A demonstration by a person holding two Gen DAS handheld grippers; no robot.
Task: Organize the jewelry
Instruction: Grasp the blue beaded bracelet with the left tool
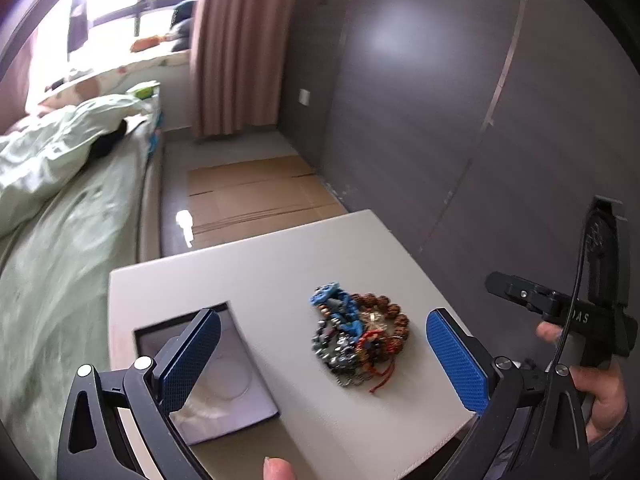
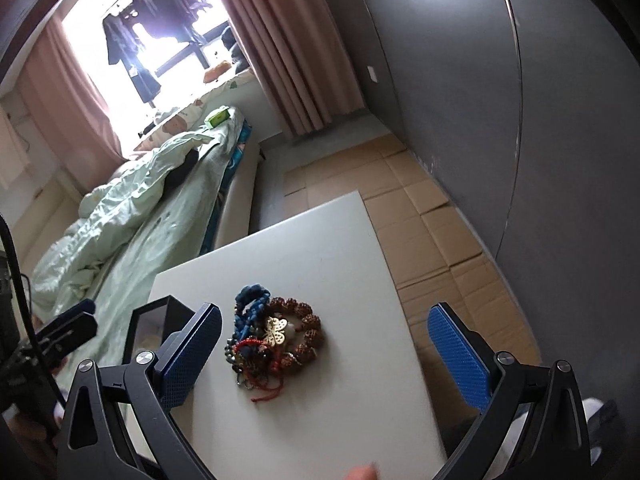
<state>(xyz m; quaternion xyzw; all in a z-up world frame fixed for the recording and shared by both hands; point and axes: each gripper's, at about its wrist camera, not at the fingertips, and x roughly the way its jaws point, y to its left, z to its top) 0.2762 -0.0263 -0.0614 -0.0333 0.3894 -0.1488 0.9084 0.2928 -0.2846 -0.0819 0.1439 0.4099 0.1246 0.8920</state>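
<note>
A tangled pile of jewelry (image 1: 356, 336) lies on the white table (image 1: 280, 264): blue beads, brown bead bracelets, dark beads and a red cord. From the right wrist the same pile (image 2: 276, 340) shows a gold butterfly charm (image 2: 276, 331). An open box (image 1: 212, 364) with a pale lining sits at the table's left, partly behind my left finger. My left gripper (image 1: 324, 364) hovers open above the table, with the pile between its blue pads. My right gripper (image 2: 324, 360) is open too, above and just right of the pile. Both hold nothing.
A bed with a green quilt (image 1: 60, 208) runs along the table's left side. Flattened cardboard (image 2: 432, 216) covers the floor beyond the table. A grey wall (image 1: 440, 120) stands to the right. A hand (image 1: 600, 396) holds the other gripper's handle at right.
</note>
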